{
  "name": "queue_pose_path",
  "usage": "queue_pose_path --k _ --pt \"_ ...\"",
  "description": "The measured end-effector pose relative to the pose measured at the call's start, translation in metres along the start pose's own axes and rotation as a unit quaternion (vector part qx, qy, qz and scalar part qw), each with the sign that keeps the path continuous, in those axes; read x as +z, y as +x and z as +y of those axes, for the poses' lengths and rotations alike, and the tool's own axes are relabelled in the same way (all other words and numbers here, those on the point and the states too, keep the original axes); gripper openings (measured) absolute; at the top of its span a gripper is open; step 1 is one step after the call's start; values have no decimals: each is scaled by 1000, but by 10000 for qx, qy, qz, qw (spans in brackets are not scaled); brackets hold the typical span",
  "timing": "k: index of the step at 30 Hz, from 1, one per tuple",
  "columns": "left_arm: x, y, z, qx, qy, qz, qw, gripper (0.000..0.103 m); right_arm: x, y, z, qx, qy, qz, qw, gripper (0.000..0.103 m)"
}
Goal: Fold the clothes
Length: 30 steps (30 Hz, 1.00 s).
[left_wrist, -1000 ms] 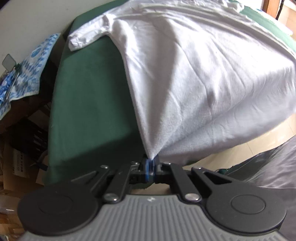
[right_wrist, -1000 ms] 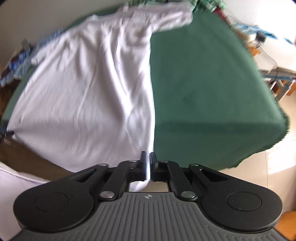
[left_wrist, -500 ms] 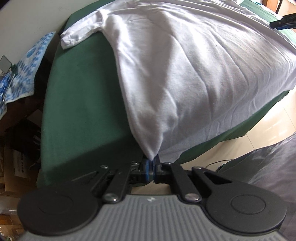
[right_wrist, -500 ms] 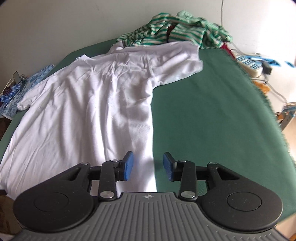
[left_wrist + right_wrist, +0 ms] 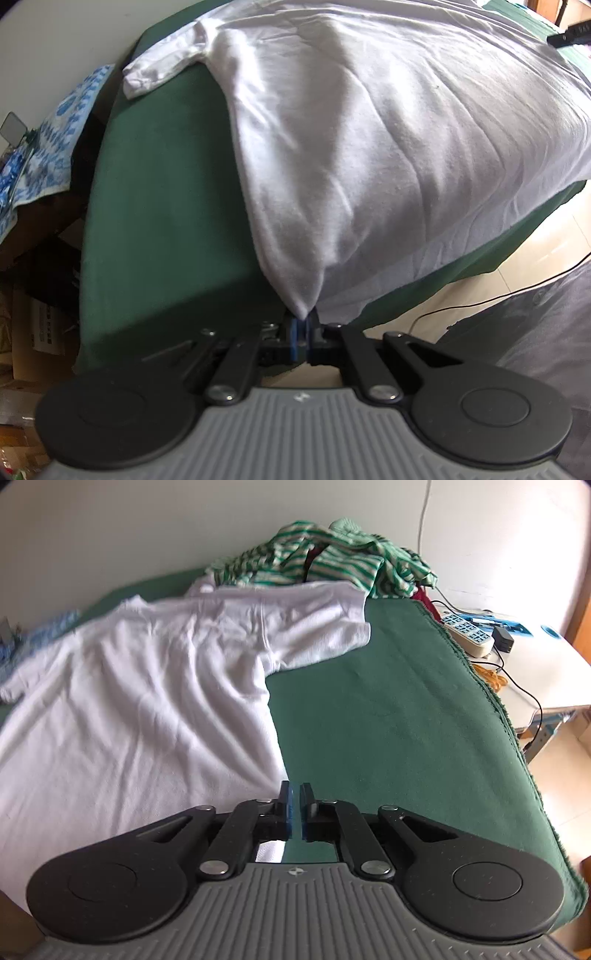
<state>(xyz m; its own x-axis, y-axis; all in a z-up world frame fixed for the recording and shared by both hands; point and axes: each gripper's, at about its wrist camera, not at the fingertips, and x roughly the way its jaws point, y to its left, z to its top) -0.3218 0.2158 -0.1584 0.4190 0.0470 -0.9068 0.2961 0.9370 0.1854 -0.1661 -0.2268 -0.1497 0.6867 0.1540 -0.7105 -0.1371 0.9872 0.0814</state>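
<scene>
One white shirt [image 5: 147, 709] corner pinched, seemingly, by left fingers [image 5: 294, 334]

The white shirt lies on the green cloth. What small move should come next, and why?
Probably lower the left gripper and open it, laying the hem corner flat on the green cloth. Its jaws pinch that corner of the white shirt beyond the table edge, while the jaws of the right gripper have just closed on nothing.

T-shirt [image 5: 147, 709] spread on the table [image 5: 388, 720], heap of clothes [image 5: 332, 561] behind it, power strip [image 5: 469, 633] right of the table
</scene>
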Motion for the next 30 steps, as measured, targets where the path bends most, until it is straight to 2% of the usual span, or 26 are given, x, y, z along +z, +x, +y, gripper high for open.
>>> queue_pose_path --k 3,6,7,8,10,12,13,18,20,23,25,28,30 --pt "-1 -2 2 -60 60 21 10000 4 2 -4 -4 244 148 -24 9996 7" --pt "0 -2 2 -90 173 48 9998 5 12 5 -1 273 153 -129 9994 30" --pt "2 -1 2 -97 201 58 9997 5 18 12 0 356 217 -199 9989 44" --pt "3 0 1 -95 238 64 9997 5 24 21 1 443 259 -218 9984 48" --pt "5 0 -2 -77 315 61 9995 5 35 43 7 588 286 -178 9977 46" --pt "4 -1 -4 -44 360 47 9993 5 43 61 13 600 293 -136 9977 28" --pt "2 -1 -4 -12 356 55 9994 5 47 65 15 587 271 -163 9978 0" --pt "-7 -5 -1 45 179 36 9998 5 52 64 11 56 89 -164 9998 1" --pt "-9 -9 -1 46 126 -1 9999 5 51 62 7 114 119 -36 9999 9" --pt "-14 -18 -1 53 95 -87 9999 8 44 28 3 574 161 -194 9980 11" --pt "-18 -23 0 73 104 -129 9998 11 31 1 0 878 -75 -102 9961 13" --pt "-21 -19 3 70 114 -40 9999 16 1 -38 -2 1434 -682 426 9864 18" --pt "-18 -14 7 0 123 8 9999 21 -22 -59 -4 1662 -1011 844 9773 26"
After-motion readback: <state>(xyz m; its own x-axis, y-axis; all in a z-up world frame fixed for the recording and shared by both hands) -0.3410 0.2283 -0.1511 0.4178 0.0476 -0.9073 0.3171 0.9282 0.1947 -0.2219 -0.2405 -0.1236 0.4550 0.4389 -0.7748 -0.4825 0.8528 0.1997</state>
